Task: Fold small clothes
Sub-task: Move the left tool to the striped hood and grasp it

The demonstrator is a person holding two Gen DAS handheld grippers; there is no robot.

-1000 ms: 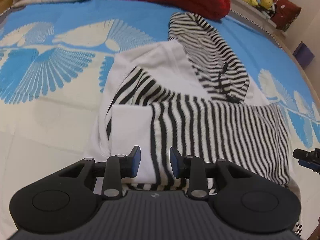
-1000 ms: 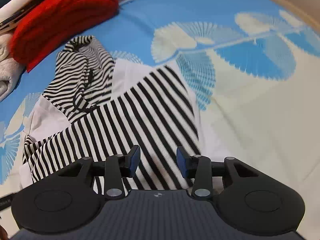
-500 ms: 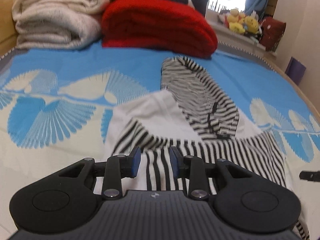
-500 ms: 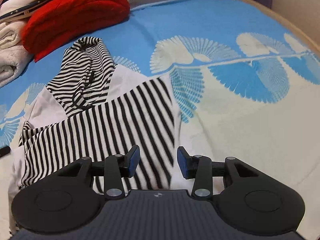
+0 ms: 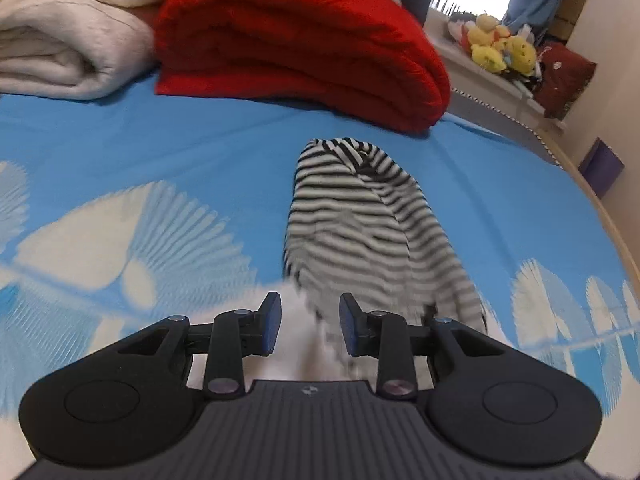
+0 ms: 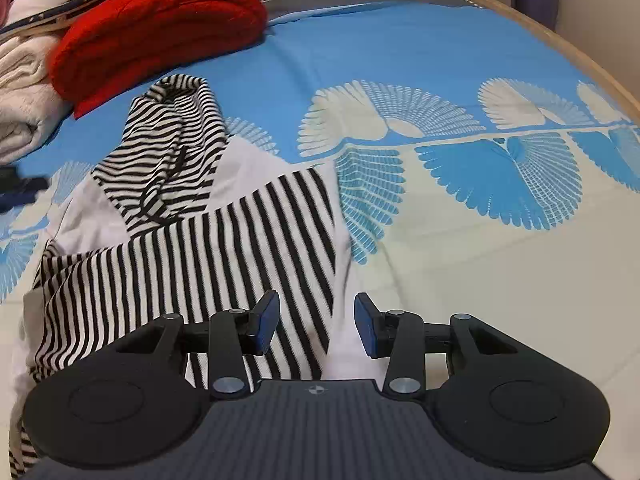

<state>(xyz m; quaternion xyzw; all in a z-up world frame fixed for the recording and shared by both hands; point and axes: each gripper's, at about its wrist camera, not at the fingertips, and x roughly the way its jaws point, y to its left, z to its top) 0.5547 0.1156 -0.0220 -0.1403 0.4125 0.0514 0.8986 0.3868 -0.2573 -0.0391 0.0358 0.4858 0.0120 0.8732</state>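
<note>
So the striped hoodie [image 6: 192, 240] was lying on the bed [image 6: 460, 248], on that blue and cream fan-print cover, partly folded already: one striped panel was laid across the white body, and the striped hood [image 6: 172, 136] pointed off toward 11 o'clock in the right wrist view. In the left wrist view the hood [image 5: 360, 220] ran straight up toward 12 o'clock, a bit blurry near the bottom.

The left gripper [image 5: 308, 328] had its jaws moderately apart with nothing between them, sitting low over the white part of the hoodie just below the hood. Couldn't tell if the tips were touching the fabric.

The right gripper [image 6: 316, 322] had its jaws open wider, also holding nothing, over the near right edge of the striped panel where it meets the white fabric.

Up at 11 to 12 o'clock a folded red blanket [image 5: 296, 40] sat at the far end of the bed, right beside a cream blanket [image 5: 60, 40]. Some yellow plush toys [image 5: 500, 50] were on a ledge at about 1 o'clock.
</note>
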